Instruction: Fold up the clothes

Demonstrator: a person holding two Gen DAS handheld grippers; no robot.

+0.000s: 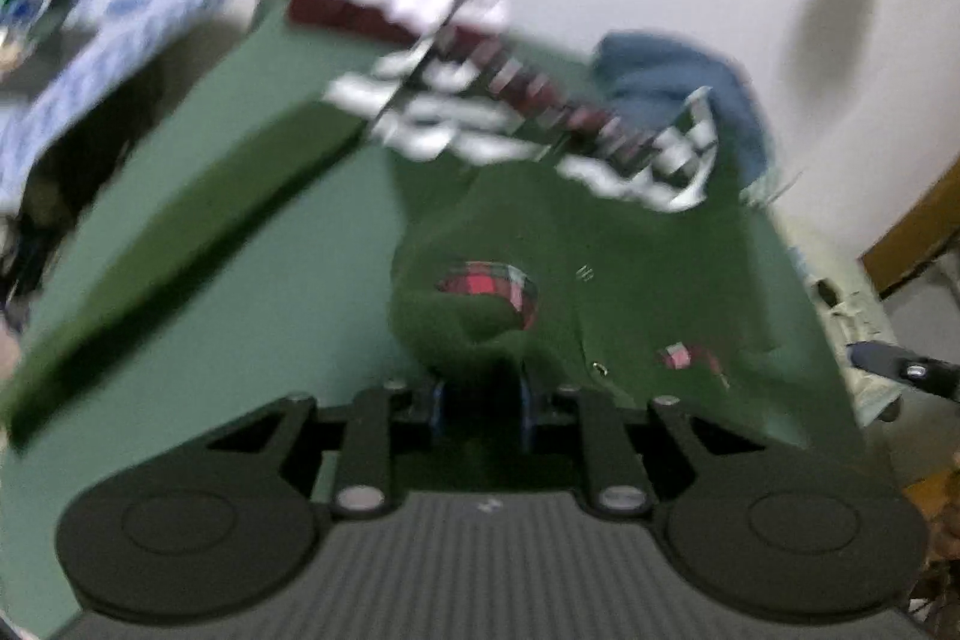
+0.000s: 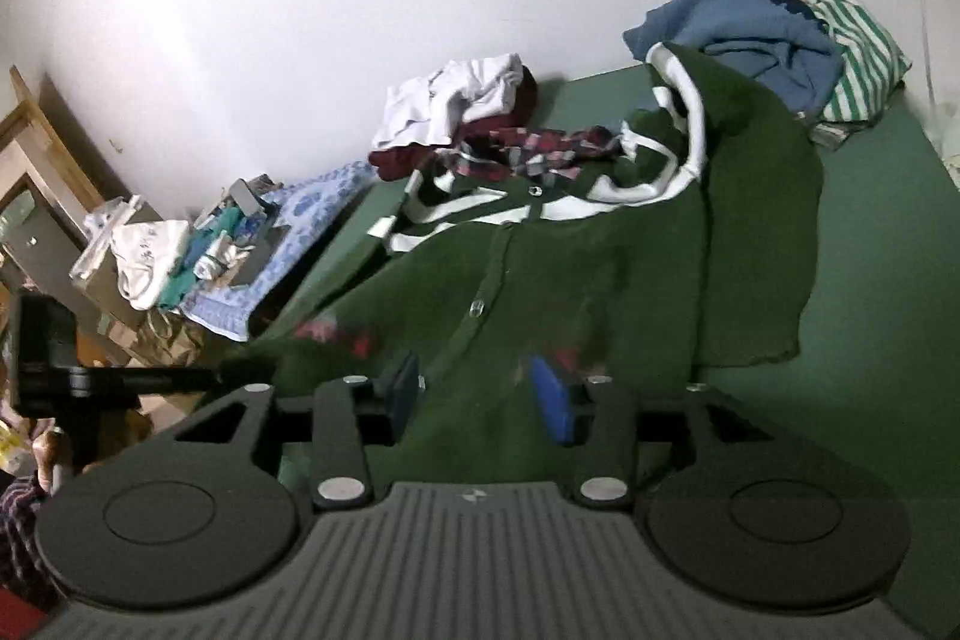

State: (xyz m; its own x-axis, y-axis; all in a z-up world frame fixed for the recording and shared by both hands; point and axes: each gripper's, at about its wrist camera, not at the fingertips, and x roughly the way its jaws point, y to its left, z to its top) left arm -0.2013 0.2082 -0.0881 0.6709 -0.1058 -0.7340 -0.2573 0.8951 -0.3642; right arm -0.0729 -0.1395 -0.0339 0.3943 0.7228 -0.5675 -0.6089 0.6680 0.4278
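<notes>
Both grippers: we're pinching the dark green cardigan (image 2: 600, 256) hem with the left gripper (image 1: 480, 400); right gripper (image 2: 480, 394) is half-spread over fabric. White-striped collar is pointing far.

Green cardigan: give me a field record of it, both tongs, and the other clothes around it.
garment: green cardigan, white trim, front up
surface: green tabletop
left tongs: shut on a bunch of cardigan fabric
right tongs: jaws apart, cardigan hem between them
at the collar: plaid shirt
near the wall: white garment, blue garment, striped garment
fold: not yet made
view quality: left wrist view blurred
</notes>
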